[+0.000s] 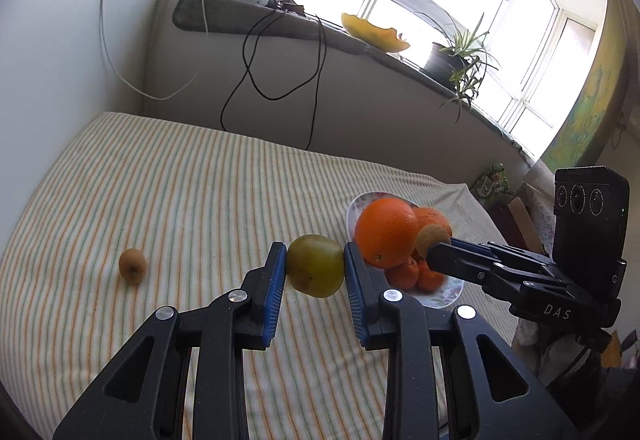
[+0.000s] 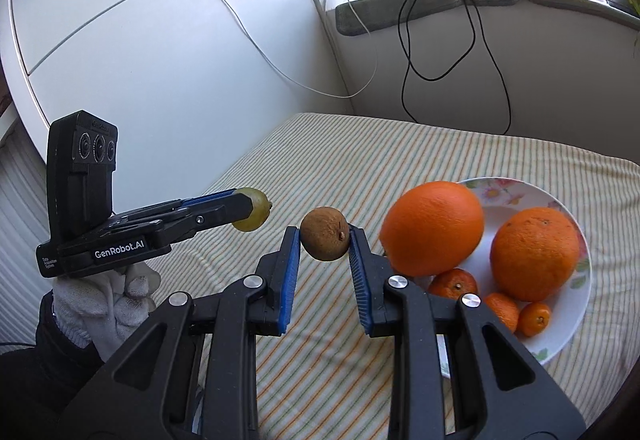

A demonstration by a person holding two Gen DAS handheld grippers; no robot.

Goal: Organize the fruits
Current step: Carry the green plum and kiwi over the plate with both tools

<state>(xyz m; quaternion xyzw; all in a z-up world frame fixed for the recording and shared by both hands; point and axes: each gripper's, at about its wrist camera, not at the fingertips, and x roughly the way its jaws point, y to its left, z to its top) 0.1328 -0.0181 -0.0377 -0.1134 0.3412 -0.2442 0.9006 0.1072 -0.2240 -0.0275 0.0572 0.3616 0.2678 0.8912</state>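
Your left claw (image 1: pixel 315 272) pinches a yellow-green round fruit (image 1: pixel 316 271); your right claw (image 2: pixel 325 240) pinches a brown, possibly kiwi-like fruit (image 2: pixel 325 239), floral plate (image 2: pixel 568 336) at three o'clock.

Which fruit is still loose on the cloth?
The small brown fruit, alone on the striped cloth; the others are held in jaws or on the plate.

Striped cloth (image 1: pixel 180 180), green fruit (image 1: pixel 316 266), brown fruit (image 2: pixel 325 239), floral plate (image 2: pixel 568 336).
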